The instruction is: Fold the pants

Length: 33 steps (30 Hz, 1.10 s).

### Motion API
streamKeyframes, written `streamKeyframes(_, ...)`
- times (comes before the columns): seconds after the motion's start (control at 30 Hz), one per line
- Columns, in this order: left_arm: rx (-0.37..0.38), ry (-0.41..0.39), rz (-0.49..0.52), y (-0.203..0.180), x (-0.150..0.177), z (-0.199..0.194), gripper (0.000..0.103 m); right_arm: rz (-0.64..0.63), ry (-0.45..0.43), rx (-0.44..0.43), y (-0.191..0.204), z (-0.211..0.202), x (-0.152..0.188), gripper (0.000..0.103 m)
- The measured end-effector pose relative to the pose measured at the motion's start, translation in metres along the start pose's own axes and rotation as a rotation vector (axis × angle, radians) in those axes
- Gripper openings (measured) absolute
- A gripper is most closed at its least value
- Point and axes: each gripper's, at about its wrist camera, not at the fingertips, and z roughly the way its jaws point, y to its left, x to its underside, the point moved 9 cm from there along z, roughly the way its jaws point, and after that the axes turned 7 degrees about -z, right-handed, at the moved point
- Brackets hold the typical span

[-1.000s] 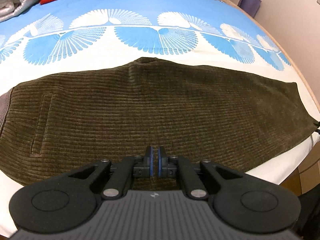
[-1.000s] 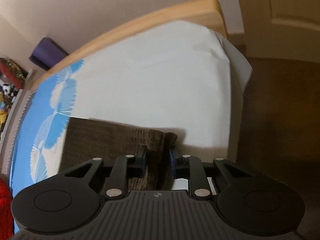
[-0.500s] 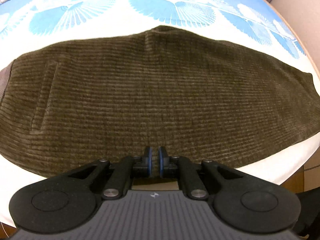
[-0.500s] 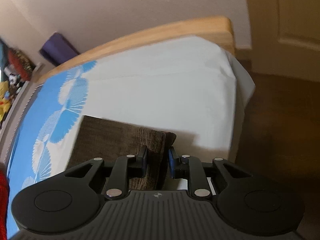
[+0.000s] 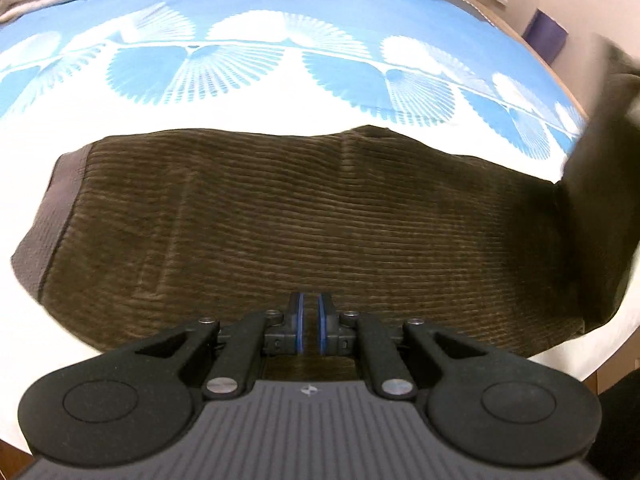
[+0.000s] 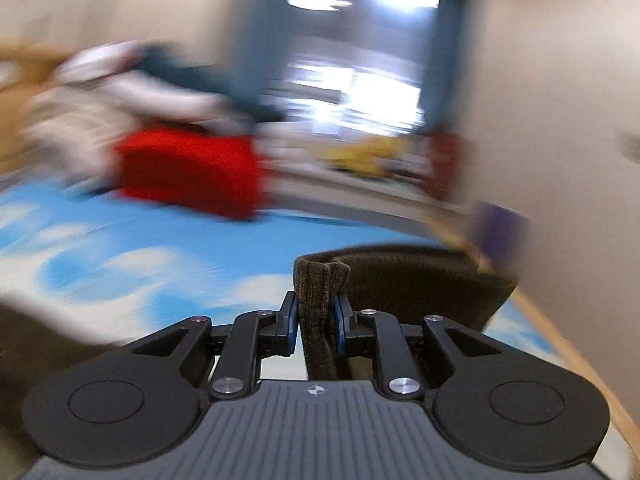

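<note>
Two claws: right claw (image 6: pixel 316 316) clamped on pants (image 5: pixel 304 236) hem, lifted at right. Long axis left–right; waistband (image 5: pixel 56 216) far left. Left claw (image 5: pixel 309 322) closed, empty, near edge.

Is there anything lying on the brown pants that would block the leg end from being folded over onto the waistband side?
Nothing visible. The right gripper grips the lifted leg end, and the pants lie bare all the way to the waistband. The left gripper hovers shut at their near edge.

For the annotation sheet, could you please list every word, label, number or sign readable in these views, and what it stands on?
No readable words or numbers.
Small compass-like emblem, no letters: on the left gripper body and the right gripper body.
Pants: no label visible.
Bedspread: fan pattern only.
Shelf items: too blurred.
</note>
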Motion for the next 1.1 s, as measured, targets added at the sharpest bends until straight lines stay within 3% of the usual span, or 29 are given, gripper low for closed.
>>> streamKeyframes(0.07,0.005,0.002,-0.013,0.009,0.001,-0.003,0.008,-0.084,0.094,-0.168,0.080,0.013,0.028,0.021)
streamKeyframes(0.17,0.012,0.009,-0.027,0.021,0.005,-0.007,0.008,-0.221,0.368,-0.400,0.170,0.035,0.109,0.023)
streamKeyframes(0.2,0.013,0.010,-0.032,0.025,0.005,-0.007,0.008,-0.283,0.376,-0.407,0.185,0.033,0.124,0.033)
streamKeyframes(0.27,0.020,0.011,-0.042,0.030,0.006,-0.007,0.008,-0.373,0.331,-0.402,0.196,0.022,0.118,0.042)
streamKeyframes(0.4,0.034,0.001,-0.038,0.037,0.006,-0.015,0.008,-0.234,0.284,-0.482,0.179,0.003,0.092,0.045)
streamKeyframes(0.5,0.028,-0.001,-0.049,0.040,0.005,-0.016,0.010,-0.203,0.289,-0.427,0.166,0.012,0.093,0.046)
streamKeyframes(0.6,0.021,0.002,-0.053,0.039,0.007,-0.015,0.010,-0.150,0.330,-0.423,0.165,0.026,0.102,0.047)
streamKeyframes(0.87,0.000,0.009,-0.036,0.036,0.010,-0.009,0.010,-0.276,0.335,-0.450,0.195,0.039,0.117,0.048)
streamKeyframes(0.97,-0.007,0.004,-0.040,0.035,0.008,-0.008,0.010,-0.285,0.318,-0.454,0.188,0.038,0.110,0.029)
streamKeyframes(1.03,-0.011,-0.017,-0.054,0.037,0.003,-0.012,0.010,-0.206,0.296,-0.457,0.167,0.035,0.089,0.025)
streamKeyframes(1.1,-0.008,-0.036,-0.076,0.041,-0.001,-0.016,0.010,-0.079,0.241,-0.388,0.127,0.034,0.054,0.024)
